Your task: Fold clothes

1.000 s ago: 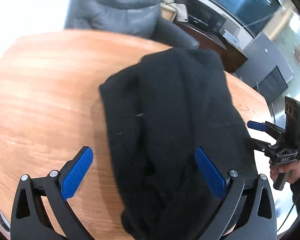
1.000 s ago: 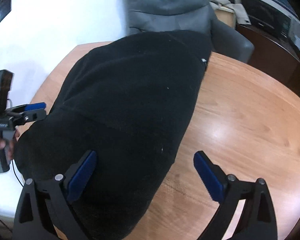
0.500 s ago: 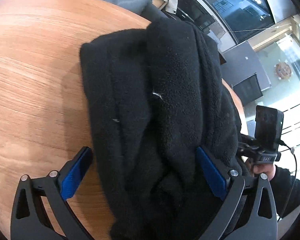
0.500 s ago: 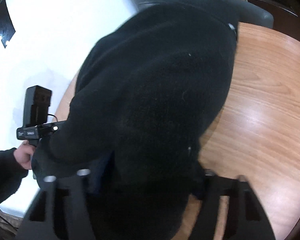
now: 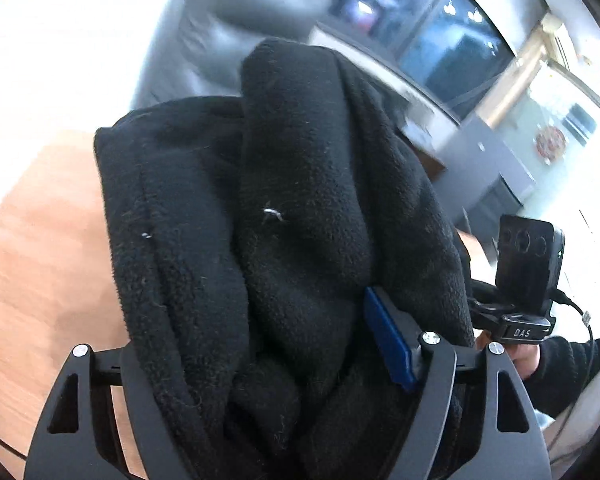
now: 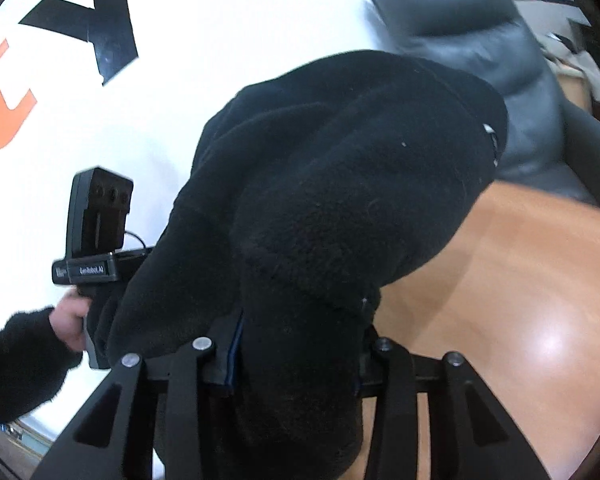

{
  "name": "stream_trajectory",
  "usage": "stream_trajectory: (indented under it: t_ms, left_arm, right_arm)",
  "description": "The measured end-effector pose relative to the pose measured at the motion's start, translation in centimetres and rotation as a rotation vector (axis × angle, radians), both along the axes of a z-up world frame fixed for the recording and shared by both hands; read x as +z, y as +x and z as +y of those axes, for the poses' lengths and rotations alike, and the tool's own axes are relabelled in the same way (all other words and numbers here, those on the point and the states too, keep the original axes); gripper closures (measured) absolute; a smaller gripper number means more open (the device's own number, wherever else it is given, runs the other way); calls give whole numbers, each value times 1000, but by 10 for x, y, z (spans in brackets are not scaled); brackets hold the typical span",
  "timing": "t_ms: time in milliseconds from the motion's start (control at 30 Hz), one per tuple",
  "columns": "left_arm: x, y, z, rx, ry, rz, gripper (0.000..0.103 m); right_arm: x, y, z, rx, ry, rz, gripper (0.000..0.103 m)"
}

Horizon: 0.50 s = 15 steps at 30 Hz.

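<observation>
A black fleece garment fills both views, bunched and lifted off the wooden table. My left gripper is shut on a thick fold of it; its right blue pad shows, the left pad is buried in cloth. In the right wrist view my right gripper is shut on the garment's near edge, its pads almost hidden by fleece. Each gripper shows in the other's view: the right one at the far right, the left one at the far left.
A grey leather armchair stands behind the table. A white wall with black and orange lettering is at the left. Dark windows and office furniture lie behind.
Both grippers have closed from open onto the black garment and lifted it off the table. The cameras have tilted up, showing more of the room and less table.
</observation>
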<state>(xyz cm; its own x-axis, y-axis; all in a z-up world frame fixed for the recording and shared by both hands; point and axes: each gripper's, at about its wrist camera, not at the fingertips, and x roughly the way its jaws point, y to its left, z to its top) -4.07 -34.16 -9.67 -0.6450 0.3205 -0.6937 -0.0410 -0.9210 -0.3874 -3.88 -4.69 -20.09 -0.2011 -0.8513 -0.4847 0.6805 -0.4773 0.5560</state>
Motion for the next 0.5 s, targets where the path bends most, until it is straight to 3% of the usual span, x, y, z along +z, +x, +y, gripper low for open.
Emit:
stream_trajectory:
  t_ms: [133,233,267,300,333,400,500]
  left_arm:
    - [-36,-34,-58,93,-82,-34,15]
    - [-89,-57,-98,232,-183,-173,15]
    - [-97,-55,-107,263,-183,-181,10]
    - [-101,-51,-116,287,-169,-173,7]
    - [-97,-49,-116,305,-171,-156,6]
    - [-88,-31,-108,322,-223,-125,5]
    - [-55,1,-96,343,-313,-52,5]
  right_arm:
    - [-29,-37,-58,-43,16,-30,57]
    - [-77,-59,-98,-105,205,-66,41]
    - [-83,-60,-99,-136,229,-61,30]
    - [-87,-61,-100,-163,248,-56,29]
    - [-83,-59,-99,-163,245,-46,27]
    - [-68,-44,-94,-158,265,22,12]
    - [-35,-24,-68,-105,309,141,11]
